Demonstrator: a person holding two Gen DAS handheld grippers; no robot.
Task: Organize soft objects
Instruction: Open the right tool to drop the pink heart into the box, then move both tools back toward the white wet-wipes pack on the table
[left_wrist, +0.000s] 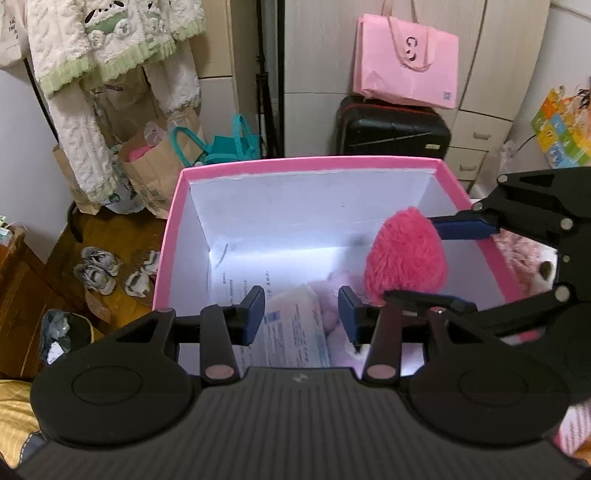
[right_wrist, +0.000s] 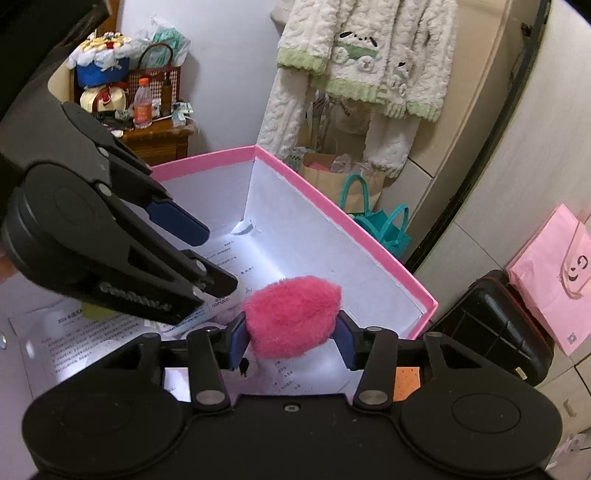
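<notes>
A pink box with white inside walls stands open below both grippers; it also shows in the right wrist view. My right gripper is shut on a hot-pink fuzzy plush and holds it over the box's inside. In the left wrist view the same plush hangs at the box's right side between the right gripper's blue pads. My left gripper is open and empty above the box's near edge. A pale pink soft item and printed papers lie in the box bottom.
A black suitcase with a pink paper bag on it stands behind the box. Paper bags and a teal bag sit at the back left under a hanging fleece jacket. Shoes lie on the wooden floor. A fluffy pink item lies right of the box.
</notes>
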